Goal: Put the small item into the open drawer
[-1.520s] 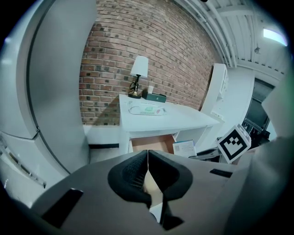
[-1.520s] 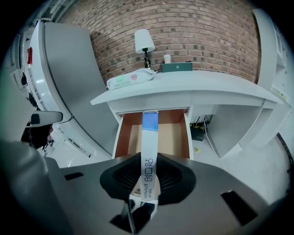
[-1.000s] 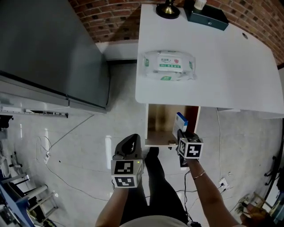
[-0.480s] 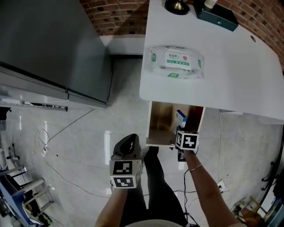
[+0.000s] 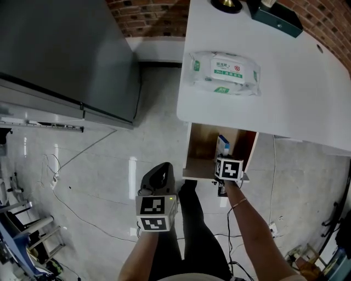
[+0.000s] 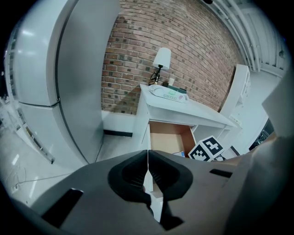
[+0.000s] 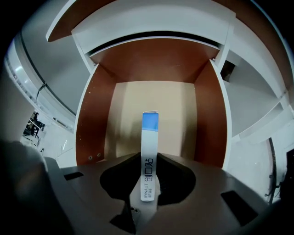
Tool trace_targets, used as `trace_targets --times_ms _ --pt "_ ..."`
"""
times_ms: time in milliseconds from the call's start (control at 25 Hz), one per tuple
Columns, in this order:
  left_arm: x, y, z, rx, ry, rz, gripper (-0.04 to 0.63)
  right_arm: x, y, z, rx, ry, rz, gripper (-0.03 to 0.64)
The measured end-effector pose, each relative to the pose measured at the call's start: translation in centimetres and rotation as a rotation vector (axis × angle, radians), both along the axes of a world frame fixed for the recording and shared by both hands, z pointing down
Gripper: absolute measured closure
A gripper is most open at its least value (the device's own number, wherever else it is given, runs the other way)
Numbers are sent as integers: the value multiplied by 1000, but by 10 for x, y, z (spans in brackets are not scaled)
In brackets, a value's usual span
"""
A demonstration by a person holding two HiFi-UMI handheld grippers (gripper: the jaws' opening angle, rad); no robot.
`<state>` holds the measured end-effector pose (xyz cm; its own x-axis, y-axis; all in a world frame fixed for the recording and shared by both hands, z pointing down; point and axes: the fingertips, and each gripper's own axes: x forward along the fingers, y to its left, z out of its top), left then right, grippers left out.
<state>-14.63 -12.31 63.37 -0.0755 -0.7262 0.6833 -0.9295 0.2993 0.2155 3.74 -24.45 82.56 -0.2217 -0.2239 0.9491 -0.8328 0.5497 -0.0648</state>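
My right gripper point(image 7: 148, 195) is shut on a small flat white box with a blue end point(image 7: 149, 151), holding it edge-on over the open wooden drawer point(image 7: 151, 119). In the head view the box point(image 5: 222, 146) sticks out past the right gripper point(image 5: 225, 160) into the drawer point(image 5: 201, 152) under the white table point(image 5: 285, 104). My left gripper point(image 5: 155, 184) hangs lower left of the drawer, over the floor. Its jaws point(image 6: 147, 172) are shut with nothing between them.
A pack of wet wipes point(image 5: 225, 71), a lamp base point(image 5: 226, 4) and a dark green box point(image 5: 277, 17) lie on the table. A grey cabinet point(image 5: 60, 55) stands at the left. Cables point(image 5: 82, 159) trail across the floor.
My right gripper has sunk and carried the box from above the drawer's front edge down into the drawer's opening. The left gripper has barely shifted.
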Motion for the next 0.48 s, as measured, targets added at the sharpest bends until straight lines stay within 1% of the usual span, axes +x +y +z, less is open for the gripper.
trace_targets --times_ms 480 --pt "-2 0 4 -8 0 8 572 -5 4 11 -3 37 -12 522"
